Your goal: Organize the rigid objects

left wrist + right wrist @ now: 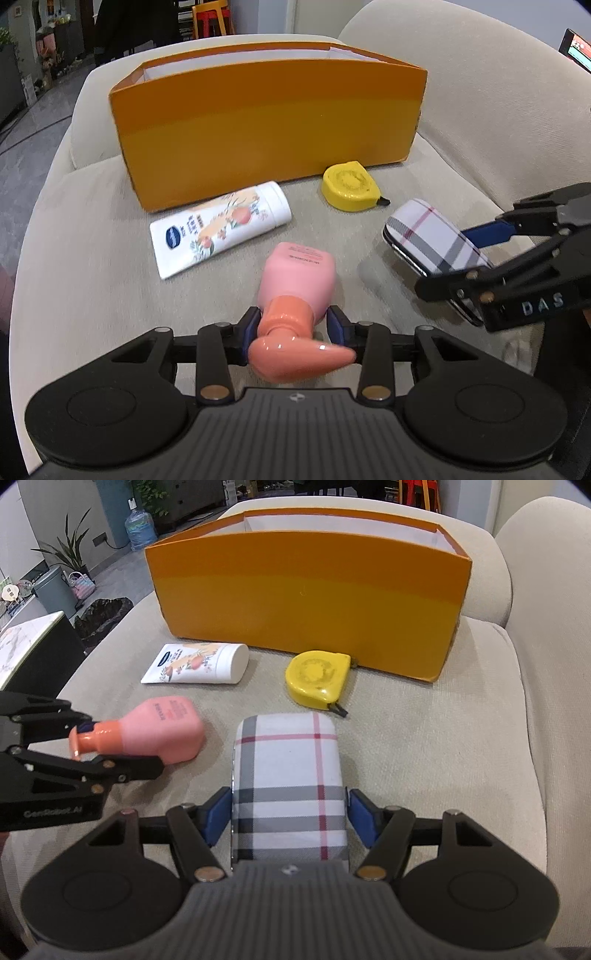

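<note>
Now both grippers grip an item on the beige fabric sofa seat [443, 738].
Left gripper [293, 326] is clamped on the coral pump neck of the pink plastic bottle [297, 275]; right gripper [290, 814] grasps the plaid-patterned rounded case [288, 768] by its sides. Beyond lie a white printed lotion tube [218, 225] and yellow plastic tape measure [349, 186], just before the orange cardboard box [266, 122].

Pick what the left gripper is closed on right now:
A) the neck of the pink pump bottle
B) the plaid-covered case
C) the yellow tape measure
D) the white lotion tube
A. In the left wrist view the left gripper has its blue pads on either side of the orange neck of the pink pump bottle; the yellow tape measure and white lotion tube lie untouched on the beige cushion.
</note>
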Tool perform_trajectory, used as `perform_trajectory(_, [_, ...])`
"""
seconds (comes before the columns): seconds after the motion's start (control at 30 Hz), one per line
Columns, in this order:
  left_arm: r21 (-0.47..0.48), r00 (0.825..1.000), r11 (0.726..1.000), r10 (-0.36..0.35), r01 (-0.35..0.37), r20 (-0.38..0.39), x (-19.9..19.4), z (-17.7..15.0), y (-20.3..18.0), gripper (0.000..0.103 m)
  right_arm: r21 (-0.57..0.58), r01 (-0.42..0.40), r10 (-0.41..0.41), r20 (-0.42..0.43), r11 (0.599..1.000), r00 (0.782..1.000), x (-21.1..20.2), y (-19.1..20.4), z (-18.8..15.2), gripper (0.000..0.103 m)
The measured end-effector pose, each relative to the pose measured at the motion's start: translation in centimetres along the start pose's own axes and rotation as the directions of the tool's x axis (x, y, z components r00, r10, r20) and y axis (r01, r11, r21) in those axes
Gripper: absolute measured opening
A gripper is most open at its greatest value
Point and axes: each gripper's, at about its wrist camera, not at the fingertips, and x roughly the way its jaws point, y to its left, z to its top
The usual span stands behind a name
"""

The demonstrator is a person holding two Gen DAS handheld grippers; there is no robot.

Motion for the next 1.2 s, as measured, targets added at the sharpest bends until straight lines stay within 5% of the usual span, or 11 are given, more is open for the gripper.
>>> perform_trajectory(0.13, [0.025,0.999,0.999,0.031,-0.032,0.026,0.4,0.9,-0.4,0.055,-0.001,-0.003,0.003,-0.002,1.000,1.000,0.0,0.0,-0.1,0.067])
perform_trajectory(0.4, [0.064,1.000,0.998,0.019,-0.019,0.004,1.4,1.8,-0.9,0.050,0.003,-0.004,0.004,-0.007,1.000,1.000,0.2,-0.2,0.0,0.067])
perform_trajectory(0.53, [0.104,0.999,0.994,0.049,-0.047,-0.016,1.4,0.9,-1.4,0.059,0.005,-0.005,0.005,-0.008,1.000,1.000,0.2,-0.2,0.0,0.067])
perform_trajectory(0.6, [0.107,0.998,0.993,0.053,-0.051,-0.015,1.5,0.2,-1.4,0.050,0.001,-0.004,0.004,-0.008,1.000,1.000,0.3,-0.1,0.0,0.067])
perform_trajectory(0.8, [0.027,0.998,0.998,0.054,-0.055,0.024,0.1,0.7,-0.2,0.049,-0.002,-0.004,0.004,-0.007,1.000,1.000,0.1,0.0,0.1,0.067])
perform_trajectory(1.2, [0.018,0.988,0.996,0.081,-0.084,0.133,-6.3,7.8,1.7,0.049,-0.018,-0.014,0.015,0.067,1.000,0.998,-3.1,-0.1,4.0,0.067])
